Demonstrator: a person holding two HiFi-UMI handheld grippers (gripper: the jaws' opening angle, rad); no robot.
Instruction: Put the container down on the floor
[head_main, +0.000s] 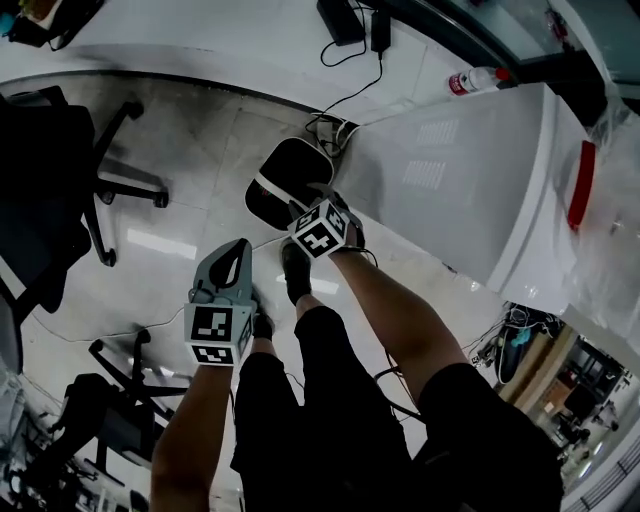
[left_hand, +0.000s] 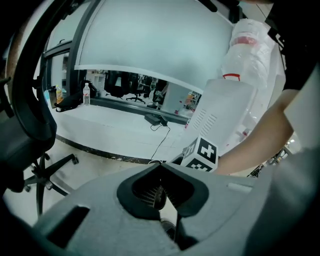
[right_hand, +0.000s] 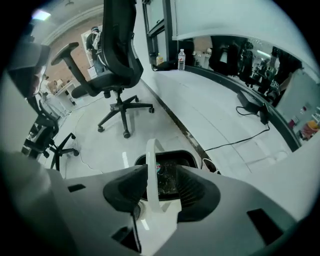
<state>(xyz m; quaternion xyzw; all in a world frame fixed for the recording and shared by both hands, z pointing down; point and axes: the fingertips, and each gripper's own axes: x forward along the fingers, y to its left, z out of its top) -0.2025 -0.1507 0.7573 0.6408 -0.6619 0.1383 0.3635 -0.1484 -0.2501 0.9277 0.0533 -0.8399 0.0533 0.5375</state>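
Note:
The container (head_main: 285, 180) is a black bin with a white rim and a white handle, standing on the pale floor in front of the person's feet. My right gripper (head_main: 315, 205) hangs just over its near edge. In the right gripper view the white handle (right_hand: 151, 165) stands upright between the jaws of my right gripper (right_hand: 160, 172), close to the left pad and with a gap to the right pad, so the gripper is open. The bin's dark inside (right_hand: 169, 181) shows below. My left gripper (head_main: 238, 250) is nearer the person, its jaws (left_hand: 161, 167) shut on nothing.
A white cabinet (head_main: 470, 170) stands right of the bin, with cables and a power strip (head_main: 335, 130) behind it. A black office chair (head_main: 60, 180) is at the left and another dark frame (head_main: 110, 400) at lower left. A water bottle (head_main: 478, 80) lies at the back.

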